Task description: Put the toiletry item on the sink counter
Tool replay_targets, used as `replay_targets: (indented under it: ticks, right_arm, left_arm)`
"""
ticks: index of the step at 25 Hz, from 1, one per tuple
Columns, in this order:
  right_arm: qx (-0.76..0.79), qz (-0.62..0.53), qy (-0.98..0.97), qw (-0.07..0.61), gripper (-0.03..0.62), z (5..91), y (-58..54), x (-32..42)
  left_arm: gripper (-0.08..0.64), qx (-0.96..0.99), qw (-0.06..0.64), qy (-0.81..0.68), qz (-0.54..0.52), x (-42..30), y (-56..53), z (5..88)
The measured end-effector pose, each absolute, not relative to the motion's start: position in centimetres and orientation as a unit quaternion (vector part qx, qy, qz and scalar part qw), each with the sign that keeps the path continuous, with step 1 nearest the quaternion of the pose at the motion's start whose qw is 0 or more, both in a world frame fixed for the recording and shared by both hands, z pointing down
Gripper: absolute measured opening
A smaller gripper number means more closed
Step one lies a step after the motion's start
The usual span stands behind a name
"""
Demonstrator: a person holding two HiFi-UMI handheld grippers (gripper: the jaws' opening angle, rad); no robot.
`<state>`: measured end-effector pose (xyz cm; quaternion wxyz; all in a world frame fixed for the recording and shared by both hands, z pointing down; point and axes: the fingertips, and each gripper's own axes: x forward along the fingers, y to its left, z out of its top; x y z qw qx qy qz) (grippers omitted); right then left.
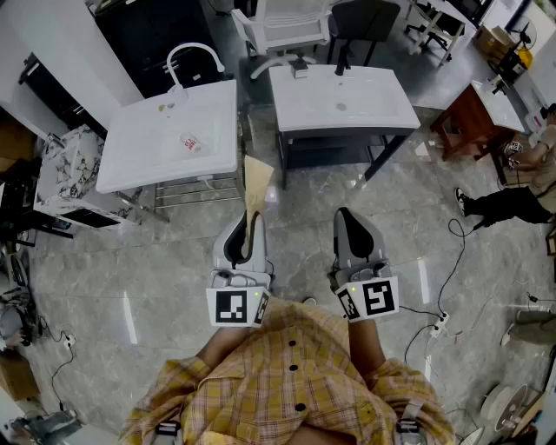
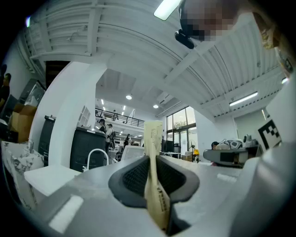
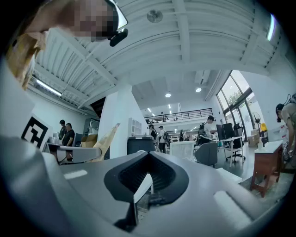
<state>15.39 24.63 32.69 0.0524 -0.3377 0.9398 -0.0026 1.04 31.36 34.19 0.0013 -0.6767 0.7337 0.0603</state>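
Down at the bottom of the head view there's the yellow plaid shirt [image 1: 287, 382], and both grippers are out in front over the marble floor [image 1: 130, 261]. The left gripper [image 1: 247, 224] is clamped on the lower end of a thin tan paper sachet [image 1: 257, 182]. That's the toiletry item, mid-frame, in the air and short of any counter. The right gripper [image 1: 353, 219] has its tips together with nothing between them.

Further up, at upper left, is a white sink counter [image 1: 130, 156] with a gooseneck faucet [image 1: 193, 54] and a small red-printed packet [image 1: 189, 143] lying on it. Just right of it is a second sink counter [image 1: 373, 109], and beyond that a white chair [image 1: 291, 22].

Now the risks, as I judge them. The sachet is floppy and pinched only at one end, so a quick swing could bend it or work it loose. Let go too early and it lands on the floor. Let go too far in and it slides into the basin. There's also a cable and power strip [image 1: 439, 326] at lower right, a hazard underfoot on the walk in.
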Motion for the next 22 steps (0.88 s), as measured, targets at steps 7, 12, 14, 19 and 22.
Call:
replay_targets:
  ticks: [7,12,14,19,22]
  right_arm:
    - [-0.350,-0.010,0.935,0.056,0.002,32.6,25.4,14.8]
    - [-0.362,-0.016,0.930,0.053,0.002,33.2,26.0,13.9]
    - [-0.365,-0.013,0.930,0.050,0.002,33.6,26.5,13.3]
    - [-0.372,-0.004,0.928,0.036,0.002,34.0,28.1,11.7]
    - [-0.378,-0.002,0.925,0.032,0.002,33.8,28.1,11.3]
  left_arm:
    - [0.051,-0.682,-0.002,0.729,0.060,0.1,31.9,34.4]
    - [0.051,-0.690,-0.003,0.721,0.060,-1.1,32.4,35.1]
    - [0.051,-0.693,-0.008,0.718,0.061,-1.7,32.6,35.6]
    - [0.051,-0.703,-0.021,0.708,0.069,-3.0,33.2,36.5]
    - [0.051,-0.706,-0.020,0.704,0.071,-3.4,33.3,36.3]
